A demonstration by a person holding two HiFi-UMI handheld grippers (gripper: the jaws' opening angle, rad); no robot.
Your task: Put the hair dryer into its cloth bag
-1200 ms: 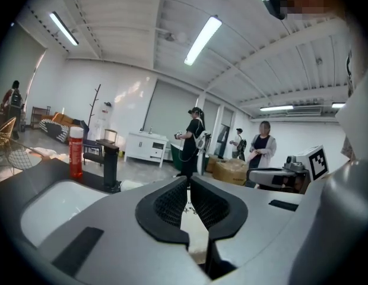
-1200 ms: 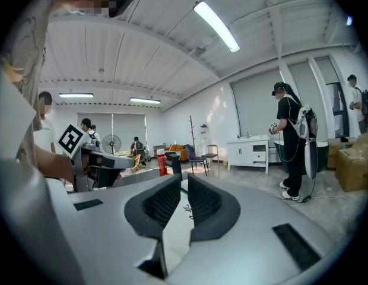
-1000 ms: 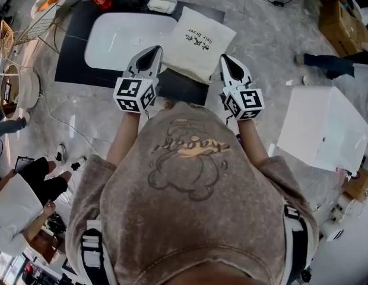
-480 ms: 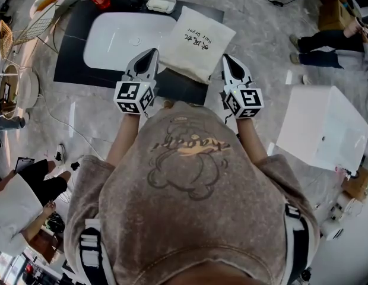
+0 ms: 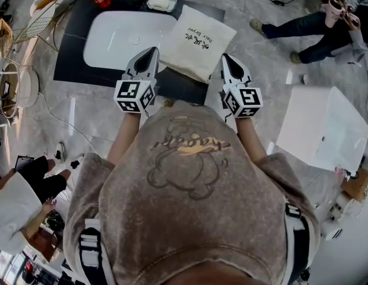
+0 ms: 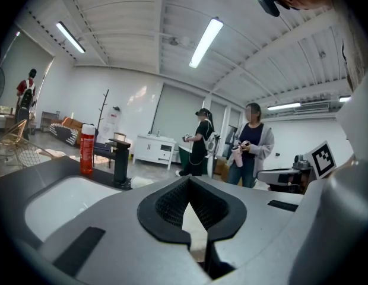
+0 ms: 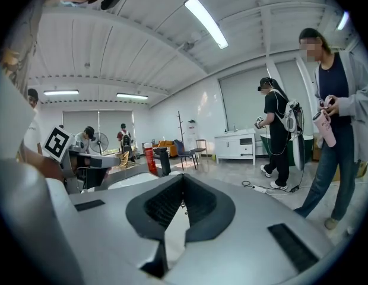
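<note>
Lying on the black desk [image 5: 74,46] just right of the white basin [image 5: 121,37], the cloth bag [image 5: 196,43] sits between and just beyond your two grippers. Your left gripper [image 5: 153,51] and right gripper [image 5: 227,58] are both clenched on nothing, held close to your chest. You look to be at the very start or the very end. The hair dryer shows in no view, and it may be inside the bag. If not, find it first, then open the bag's mouth, which is hard to make out.
</note>
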